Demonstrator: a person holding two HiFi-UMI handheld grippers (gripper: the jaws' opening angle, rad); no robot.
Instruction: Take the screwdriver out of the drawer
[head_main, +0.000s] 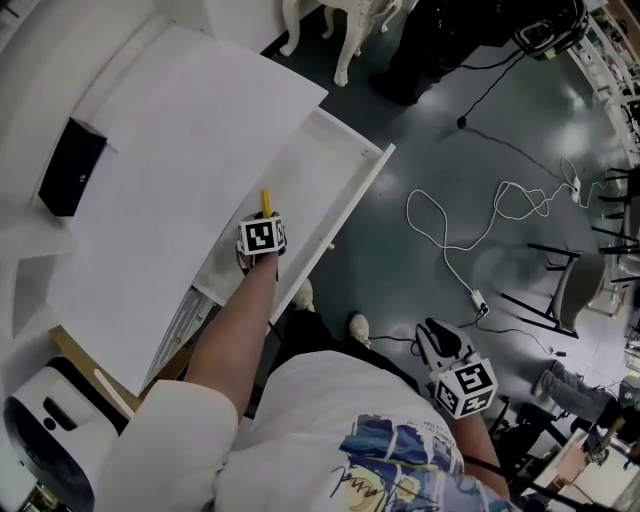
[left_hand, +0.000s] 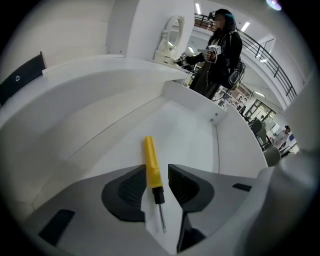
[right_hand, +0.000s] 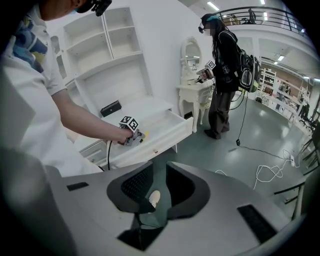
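Straddling the yellow-handled screwdriver (left_hand: 155, 180), the left gripper (left_hand: 156, 172) stands with its jaws wide, not pinching it. The screwdriver lies flat on the bottom of the open white drawer (left_hand: 192, 125). The right gripper (right_hand: 159, 182) hangs over the grey floor (right_hand: 240, 150), jaws partly apart, gripping nothing.

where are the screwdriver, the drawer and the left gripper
screwdriver (left_hand: 151, 162), left gripper view, yellow handle
drawer (head_main: 350, 210), head view, front panel
left gripper (left_hand: 156, 172), left gripper view, midway between its open jaws
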